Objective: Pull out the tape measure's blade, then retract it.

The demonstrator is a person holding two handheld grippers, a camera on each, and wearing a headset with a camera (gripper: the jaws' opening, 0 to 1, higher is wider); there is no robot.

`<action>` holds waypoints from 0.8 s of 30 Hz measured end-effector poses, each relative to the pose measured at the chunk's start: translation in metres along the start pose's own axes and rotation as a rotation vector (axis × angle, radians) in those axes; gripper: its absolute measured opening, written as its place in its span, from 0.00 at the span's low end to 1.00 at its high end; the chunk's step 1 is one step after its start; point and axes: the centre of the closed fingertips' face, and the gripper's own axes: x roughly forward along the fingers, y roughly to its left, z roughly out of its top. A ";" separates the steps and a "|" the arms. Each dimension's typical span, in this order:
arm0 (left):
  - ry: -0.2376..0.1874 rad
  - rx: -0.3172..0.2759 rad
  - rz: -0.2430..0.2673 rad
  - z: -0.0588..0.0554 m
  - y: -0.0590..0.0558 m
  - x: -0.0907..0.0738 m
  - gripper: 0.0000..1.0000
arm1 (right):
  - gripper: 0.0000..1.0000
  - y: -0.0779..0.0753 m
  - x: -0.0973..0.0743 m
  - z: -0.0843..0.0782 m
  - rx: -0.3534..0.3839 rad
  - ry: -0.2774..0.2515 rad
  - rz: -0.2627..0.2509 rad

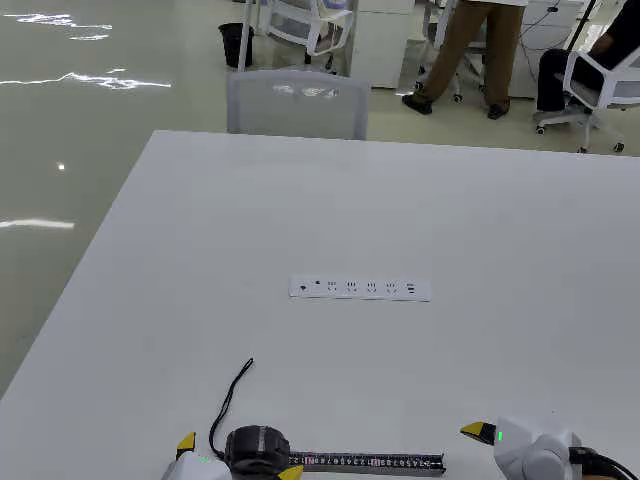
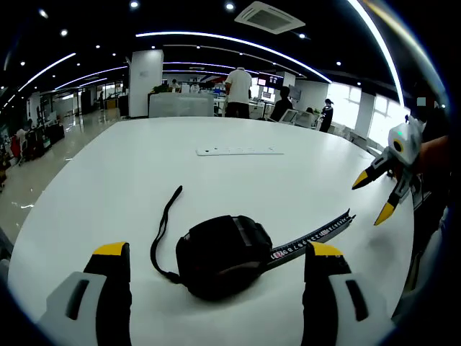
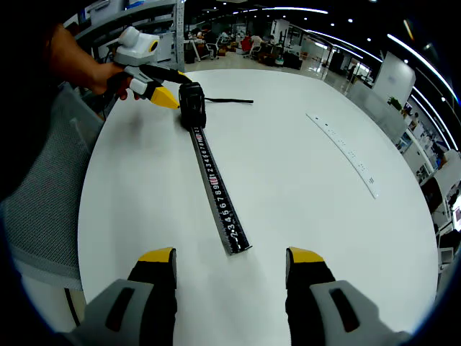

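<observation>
Tape measures: we count one, with a black case (image 1: 257, 447) lying at the near edge of the table, in front of the person.
Blade (image 1: 365, 463): one, drawn out of the case and lying flat on the table, numbers up, running from the case towards the right gripper.
Blade tip: in the right gripper view it ends just ahead of that gripper's two jaws, apart from both.
Strap (image 1: 228, 400): one thin black cord, trailing from the case across the table away from the person.
Grippers: we count two, each with two yellow-tipped jaws.
Left gripper (image 2: 216, 250): jaws spread, one on each side of the case; in its own view we see table between each tip and the case, so it pinches nothing.
Right gripper (image 3: 231, 256): jaws spread wide and holding nothing, low over the table just short of the blade tip.
Hand (image 3: 108, 76): one, seen in the right gripper view, gripping the left gripper's handle.
Table (image 1: 400, 200): one, white and broad.
Power strip (image 1: 360, 289): one, white, flat at mid-table, well apart from the tape measure.
Grey chair (image 1: 297, 103): one, pushed up to the far edge.
Standing person (image 1: 480, 50): one, beyond the table, in brown trousers.
</observation>
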 end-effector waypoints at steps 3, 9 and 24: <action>-0.001 0.007 0.017 -0.003 -0.001 0.004 0.99 | 0.60 -0.005 0.007 0.000 -0.017 0.024 0.013; 0.013 0.009 0.038 -0.007 0.000 0.006 0.99 | 0.55 -0.010 0.022 -0.002 -0.040 0.052 0.044; -0.011 0.006 0.044 -0.006 -0.010 0.021 0.95 | 0.32 -0.005 0.038 -0.014 -0.096 0.133 0.101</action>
